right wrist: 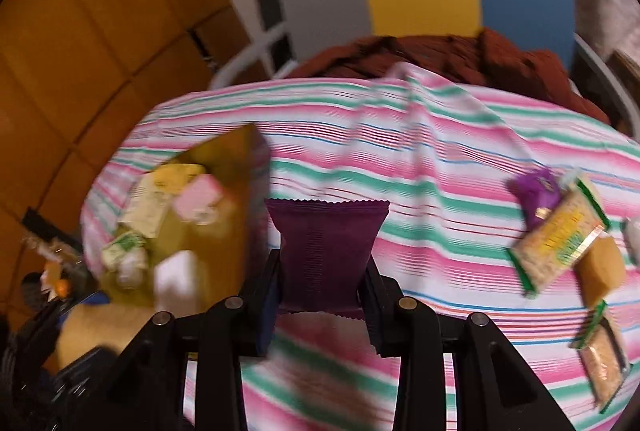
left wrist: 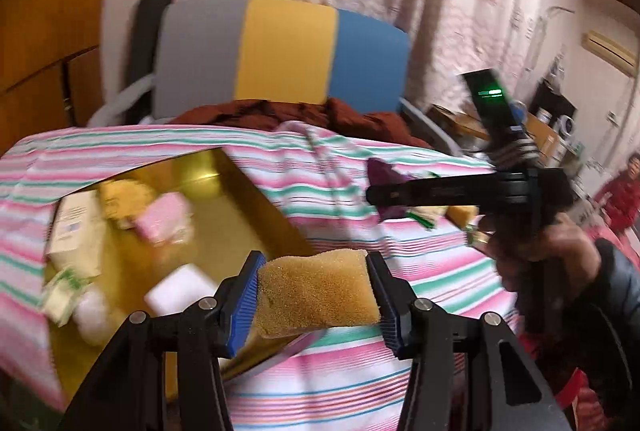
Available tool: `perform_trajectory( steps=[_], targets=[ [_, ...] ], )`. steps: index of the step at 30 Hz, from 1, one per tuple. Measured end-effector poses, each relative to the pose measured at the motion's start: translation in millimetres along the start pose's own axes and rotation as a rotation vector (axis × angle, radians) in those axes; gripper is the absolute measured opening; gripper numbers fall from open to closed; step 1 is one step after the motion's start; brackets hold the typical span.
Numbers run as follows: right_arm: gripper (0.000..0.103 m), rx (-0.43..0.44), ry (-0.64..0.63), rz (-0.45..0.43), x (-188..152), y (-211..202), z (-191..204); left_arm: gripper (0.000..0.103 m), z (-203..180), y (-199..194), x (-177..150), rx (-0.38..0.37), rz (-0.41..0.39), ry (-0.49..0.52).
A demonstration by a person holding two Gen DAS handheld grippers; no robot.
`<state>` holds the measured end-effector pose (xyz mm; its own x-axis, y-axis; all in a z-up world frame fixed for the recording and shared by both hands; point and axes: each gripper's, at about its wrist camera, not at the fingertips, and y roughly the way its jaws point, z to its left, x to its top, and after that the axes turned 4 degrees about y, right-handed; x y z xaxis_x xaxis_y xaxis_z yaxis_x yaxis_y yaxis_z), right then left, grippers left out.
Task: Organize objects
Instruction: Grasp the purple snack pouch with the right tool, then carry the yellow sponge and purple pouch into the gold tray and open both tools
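**Two hand-held grippers carrying items above a striped table**

The left gripper point(left wrist: 316, 295) is squeezing a yellow sponge point(left wrist: 318, 293) between its blue pads, holding it just beside the near corner of a gold box point(left wrist: 240, 191). The box is sitting on a pink-and-green striped tablecloth point(left wrist: 420, 263) and is holding a pink sponge point(left wrist: 162, 217) and white blocks. The right gripper point(right wrist: 322, 283) is clamping a purple packet point(right wrist: 326, 251) above the cloth, to the right of the box. Snack packets point(right wrist: 560, 235) are lying further right.
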<state>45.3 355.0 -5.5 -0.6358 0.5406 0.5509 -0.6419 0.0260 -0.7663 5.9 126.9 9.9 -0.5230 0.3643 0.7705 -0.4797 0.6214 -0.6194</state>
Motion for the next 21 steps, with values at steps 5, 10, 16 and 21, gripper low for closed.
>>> perform_trajectory(
  steps=[5, 10, 16, 21],
  targets=[
    [0.037, 0.115, -0.075, 0.015, -6.9, 3.3, 54.9, 0.053, 44.1, -22.7, -16.6, 0.124, -0.003, -0.087],
    [0.037, 0.183, -0.142, 0.058, -20.7, 18.3, 103.2, 0.053, 82.7, -39.3, -36.1, 0.242, 0.008, -0.167],
    [0.048, 0.265, -0.183, 0.134, -35.8, 38.9, 139.3, 0.066, 114.8, -44.1, -52.8, 0.355, 0.048, -0.248],
    [0.06, 0.282, -0.193, 0.144, -43.1, 40.2, 147.6, 0.073, 123.2, -56.5, -54.3, 0.355, 0.014, -0.29]
  ],
)
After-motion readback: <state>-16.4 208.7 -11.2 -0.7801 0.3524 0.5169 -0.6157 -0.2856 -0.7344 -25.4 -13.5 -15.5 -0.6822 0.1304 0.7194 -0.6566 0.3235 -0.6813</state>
